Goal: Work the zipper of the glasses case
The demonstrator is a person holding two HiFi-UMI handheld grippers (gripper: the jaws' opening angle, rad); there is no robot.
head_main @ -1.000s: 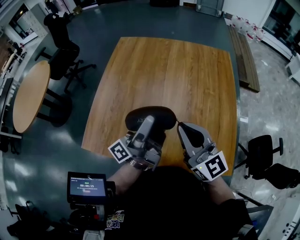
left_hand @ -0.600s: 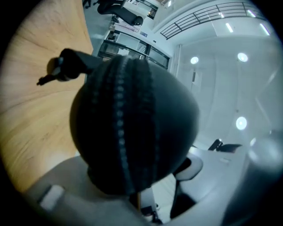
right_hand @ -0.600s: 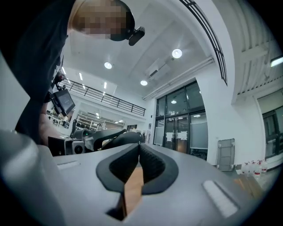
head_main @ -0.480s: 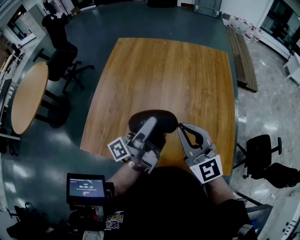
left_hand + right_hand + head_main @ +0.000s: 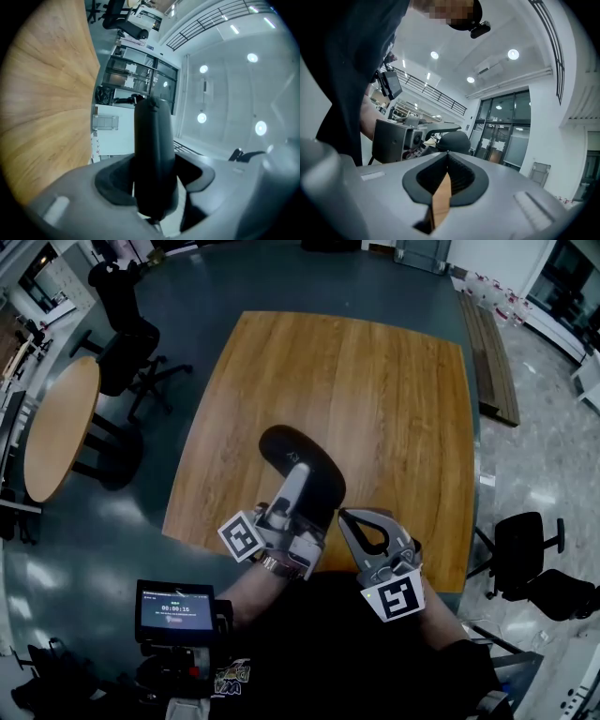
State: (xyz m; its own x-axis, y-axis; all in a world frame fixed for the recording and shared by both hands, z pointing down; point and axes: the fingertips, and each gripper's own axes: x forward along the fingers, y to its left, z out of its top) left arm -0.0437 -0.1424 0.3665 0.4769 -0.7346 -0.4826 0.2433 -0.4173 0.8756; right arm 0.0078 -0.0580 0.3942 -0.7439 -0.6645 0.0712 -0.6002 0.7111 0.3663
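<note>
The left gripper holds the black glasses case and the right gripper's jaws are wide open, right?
Not quite: the right gripper has its jaws shut together, as the right gripper view shows. The left gripper does hold the black glasses case.

Your glasses case (image 5: 309, 470) is matt black and smooth. The table (image 5: 375, 390) shows grained wood with a soft sheen. Your left gripper (image 5: 154, 180) and right gripper (image 5: 447, 154) are matt grey plastic; the right one's pads (image 5: 461, 176) are black and ribbed.
</note>
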